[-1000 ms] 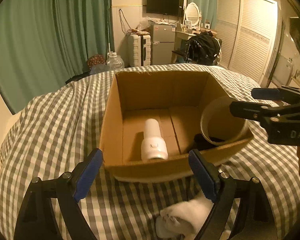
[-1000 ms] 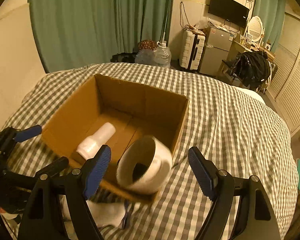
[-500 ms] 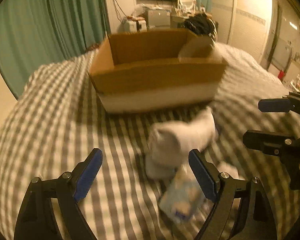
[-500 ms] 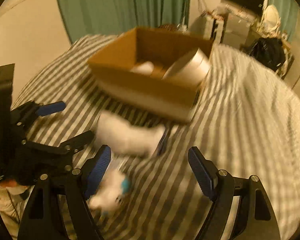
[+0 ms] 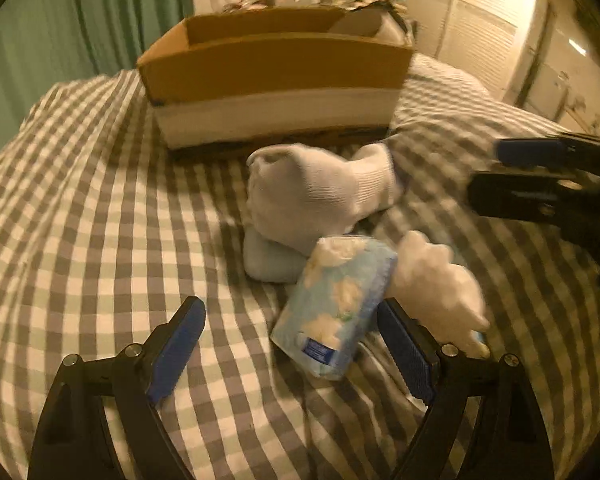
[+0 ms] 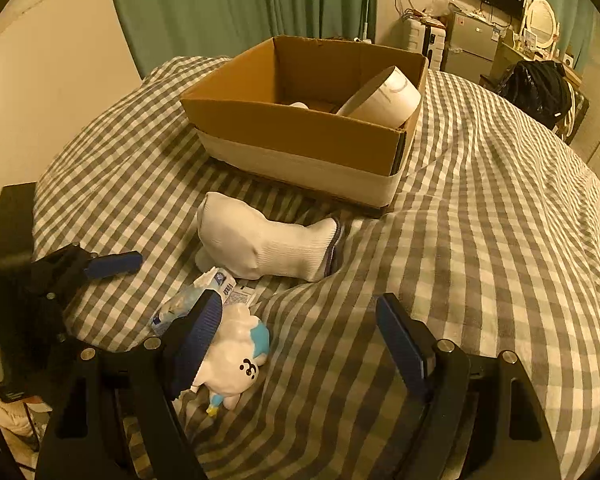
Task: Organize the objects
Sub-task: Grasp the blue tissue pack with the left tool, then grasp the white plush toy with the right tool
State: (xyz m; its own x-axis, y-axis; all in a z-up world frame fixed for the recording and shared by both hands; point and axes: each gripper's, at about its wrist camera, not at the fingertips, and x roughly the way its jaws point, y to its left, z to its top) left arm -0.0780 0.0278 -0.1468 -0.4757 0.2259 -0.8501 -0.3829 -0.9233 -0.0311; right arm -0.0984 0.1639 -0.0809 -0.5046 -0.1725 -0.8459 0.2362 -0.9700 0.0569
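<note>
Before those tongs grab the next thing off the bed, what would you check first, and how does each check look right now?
1. Left tongs open and empty: ok.
2. Right tongs open and empty: ok.
3. Tissue pack lies between the left tongs' fingers: ok.
4. Tissue pack free of neighbours: not ok, it touches the white sock and plush toy.
5. Room left in the cardboard box: ok, beside the tape roll.
6. Whether the pack is full or soft: cannot tell.
</note>
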